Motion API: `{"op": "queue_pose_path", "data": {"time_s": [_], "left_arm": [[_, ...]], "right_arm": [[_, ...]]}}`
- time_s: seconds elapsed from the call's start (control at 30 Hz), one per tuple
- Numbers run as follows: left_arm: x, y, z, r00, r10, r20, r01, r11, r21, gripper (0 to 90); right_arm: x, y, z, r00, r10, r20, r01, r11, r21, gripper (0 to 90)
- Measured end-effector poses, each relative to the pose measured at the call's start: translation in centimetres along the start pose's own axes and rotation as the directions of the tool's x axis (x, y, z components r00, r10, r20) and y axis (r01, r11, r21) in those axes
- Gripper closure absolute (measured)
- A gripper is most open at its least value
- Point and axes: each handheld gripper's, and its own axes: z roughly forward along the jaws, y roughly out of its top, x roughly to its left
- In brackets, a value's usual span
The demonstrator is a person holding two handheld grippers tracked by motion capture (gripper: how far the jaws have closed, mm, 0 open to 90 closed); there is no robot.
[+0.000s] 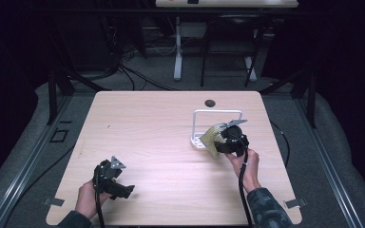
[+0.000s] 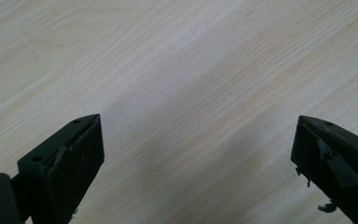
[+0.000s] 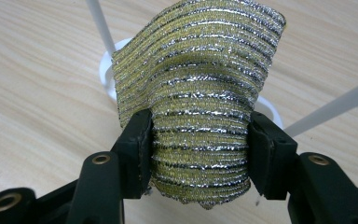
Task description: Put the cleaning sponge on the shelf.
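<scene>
One gold-and-silver striped cloth (image 3: 200, 107) is pinched between the jaws of the right gripper (image 3: 199, 154), bunched at the grip and fanning out above it. In the high view the cloth (image 1: 211, 138) hangs over the right half of the table (image 1: 147, 137), just in front of one white wire rack (image 1: 216, 114) whose base sits beneath it. The right hand (image 1: 247, 166) reaches forward from the near right edge, well inside the table's border. Wide bare wood lies to the left and behind. One dark round hole (image 1: 210, 102) sits near the far edge. The left gripper (image 1: 115, 181) rests low near the front left corner, held by the left hand (image 1: 88, 199); its jaws stand wide apart over bare wood grain, gripping nothing.
</scene>
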Motion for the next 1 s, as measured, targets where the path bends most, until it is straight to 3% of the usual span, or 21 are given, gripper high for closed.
{"op": "queue_pose_path", "data": {"time_s": [0.7,1.0], "left_arm": [[0.1,0.0,-0.1,0.9999,0.01,-0.001,-0.01,0.9999,0.002,2.4],[0.1,0.0,0.0,0.9999,0.014,0.0,-0.014,0.9999,0.006,2.4]], "right_arm": [[0.4,2.0,3.2,0.9953,0.077,0.06,-0.077,0.997,0.002,43.4],[0.9,2.1,4.2,0.994,0.054,0.095,-0.056,0.998,0.015,40.9]]}}
